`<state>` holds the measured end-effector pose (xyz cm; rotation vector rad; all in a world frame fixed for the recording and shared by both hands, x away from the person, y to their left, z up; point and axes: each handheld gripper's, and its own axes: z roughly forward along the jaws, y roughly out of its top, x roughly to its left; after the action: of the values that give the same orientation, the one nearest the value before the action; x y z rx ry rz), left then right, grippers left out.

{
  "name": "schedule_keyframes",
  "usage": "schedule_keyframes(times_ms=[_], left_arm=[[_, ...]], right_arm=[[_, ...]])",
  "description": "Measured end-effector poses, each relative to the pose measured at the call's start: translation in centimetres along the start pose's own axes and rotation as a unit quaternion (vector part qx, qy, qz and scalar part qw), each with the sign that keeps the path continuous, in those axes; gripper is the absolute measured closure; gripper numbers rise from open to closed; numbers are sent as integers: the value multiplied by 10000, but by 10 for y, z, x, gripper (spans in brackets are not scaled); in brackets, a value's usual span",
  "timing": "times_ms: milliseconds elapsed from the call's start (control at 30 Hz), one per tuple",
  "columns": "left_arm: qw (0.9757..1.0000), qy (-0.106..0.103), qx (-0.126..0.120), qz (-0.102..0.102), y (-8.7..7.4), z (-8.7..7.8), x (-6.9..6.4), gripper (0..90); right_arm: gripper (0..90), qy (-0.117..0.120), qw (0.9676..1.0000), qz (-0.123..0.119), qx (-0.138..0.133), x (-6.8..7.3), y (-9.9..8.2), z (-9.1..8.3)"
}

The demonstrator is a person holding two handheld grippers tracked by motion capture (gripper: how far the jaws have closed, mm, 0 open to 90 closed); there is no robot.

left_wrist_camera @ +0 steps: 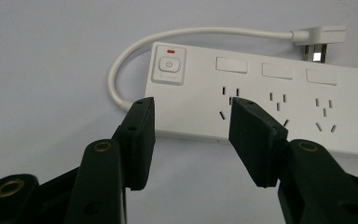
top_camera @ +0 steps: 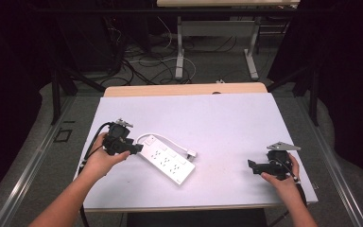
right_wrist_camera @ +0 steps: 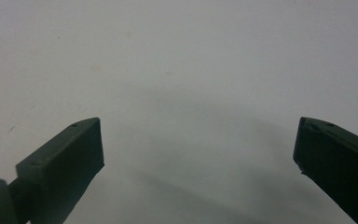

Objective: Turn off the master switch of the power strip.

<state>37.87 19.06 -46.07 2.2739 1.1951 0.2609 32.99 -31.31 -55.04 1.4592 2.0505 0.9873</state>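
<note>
While L gripper [left_wrist_camera: 192,116] hovers partly open, holding nothing, just by strip [left_wrist_camera: 261,100] mid-left on table [top_camera: 227,113], R gripper [right_wrist_camera: 198,140] gapes wide, empty, over bare table.

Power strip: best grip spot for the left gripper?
Probably across the power strip's narrow width at the switch end, coming from above. It lies flat, that end is nearest the open left gripper, and its cord loops clear.
</note>
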Motion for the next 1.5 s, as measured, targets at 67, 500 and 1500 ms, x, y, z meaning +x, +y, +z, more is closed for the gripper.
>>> schedule_keyframes(times_ms=[67, 500, 1500], left_arm=[[10000, 16, 3, -26, 2, 1, -1, 535], [9997, 87, 64, -222, 14, 8, -2, 661], [9991, 106, 168, -384, 30, 34, -12, 900]], right_arm=[[12, -2, 10000, -8, -4, 0, 0, 0], [13, 2, 10000, -16, -6, 0, 0, 0], [13, 11, 10000, -16, -14, 0, 0, 0]])
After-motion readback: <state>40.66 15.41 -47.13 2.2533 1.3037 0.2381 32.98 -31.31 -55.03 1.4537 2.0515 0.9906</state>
